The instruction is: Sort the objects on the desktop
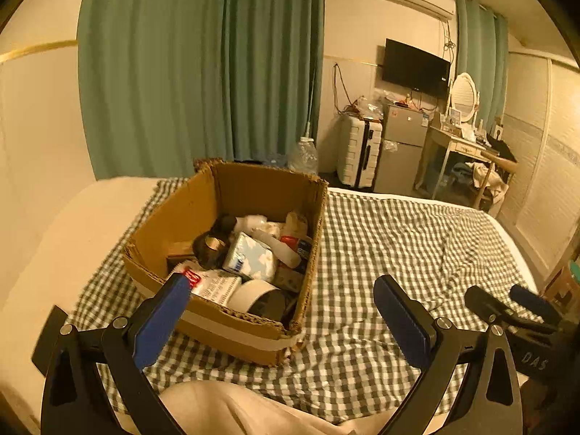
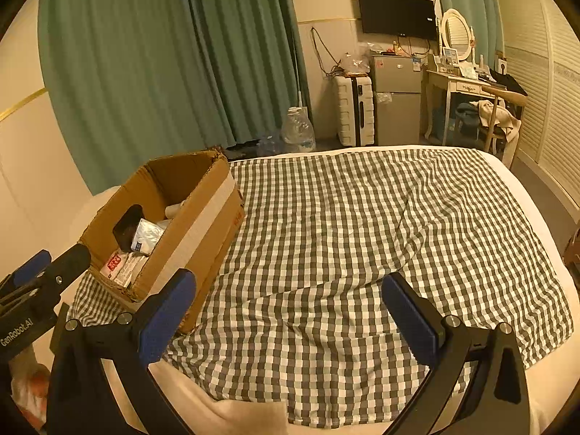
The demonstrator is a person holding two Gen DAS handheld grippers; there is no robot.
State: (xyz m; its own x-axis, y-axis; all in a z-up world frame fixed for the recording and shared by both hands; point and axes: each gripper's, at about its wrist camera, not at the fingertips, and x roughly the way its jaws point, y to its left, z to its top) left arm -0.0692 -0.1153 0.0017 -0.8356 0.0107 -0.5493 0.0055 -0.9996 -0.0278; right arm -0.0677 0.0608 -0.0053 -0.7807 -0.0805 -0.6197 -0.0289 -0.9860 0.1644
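While both grippers are standing with their jaws spread wide and nothing between them, the cardboard box is sitting near the far left corner of the bed, on the left edge of the checked cloth. The box is showing plain brown corrugated walls with ragged, torn top edges and a pale strip of tape running around its outside. It is lying open at the top and is holding a jumble: a soft white and pale-blue tissue pack in the middle, a dark roll of tape to its left, a white cylinder with a dark end by the near wall, a flat printed packet with red marking against the near-left corner, and some pale tubes toward the far wall.

The cloth is spreading over most of the bed in a green-grey and white gingham, wrinkling in long folds toward the right edge; bare cream sheet is showing around it.

The left gripper is hanging over the near wall of the box, its left blue ribbed pad in front of the box's corner, its right pad over the cloth. The right gripper is hanging over bare cloth just right of the box.
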